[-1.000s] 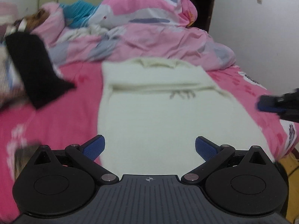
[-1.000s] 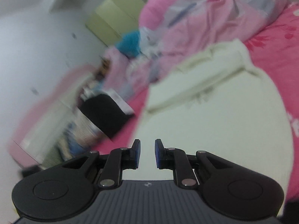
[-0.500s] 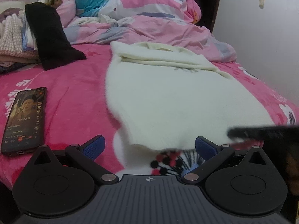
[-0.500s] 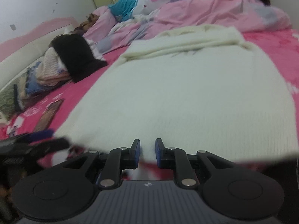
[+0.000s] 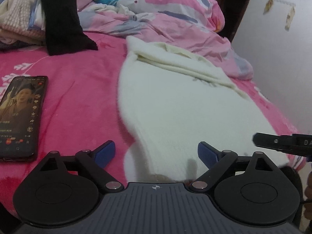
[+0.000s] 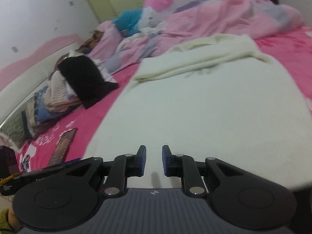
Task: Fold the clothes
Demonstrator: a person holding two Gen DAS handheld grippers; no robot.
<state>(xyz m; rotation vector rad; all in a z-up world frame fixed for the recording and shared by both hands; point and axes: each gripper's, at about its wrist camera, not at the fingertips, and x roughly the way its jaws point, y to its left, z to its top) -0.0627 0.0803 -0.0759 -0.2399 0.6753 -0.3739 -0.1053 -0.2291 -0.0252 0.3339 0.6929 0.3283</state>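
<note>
Left gripper (image 5: 156, 152) closing wide over the sweater (image 5: 175, 105) hem, right gripper (image 6: 153, 159) narrow, pinching nothing (one-sided lift could skew the fold).

Soft, even indoor light, fairly dim, with no glare and no clear source. Fisheye bending curves the edges and darkens the corners. The right wrist view is smeared by motion blur; the left is sharper, though the sweater (image 5: 175, 105) edge blurs. Shadows are faint.
</note>
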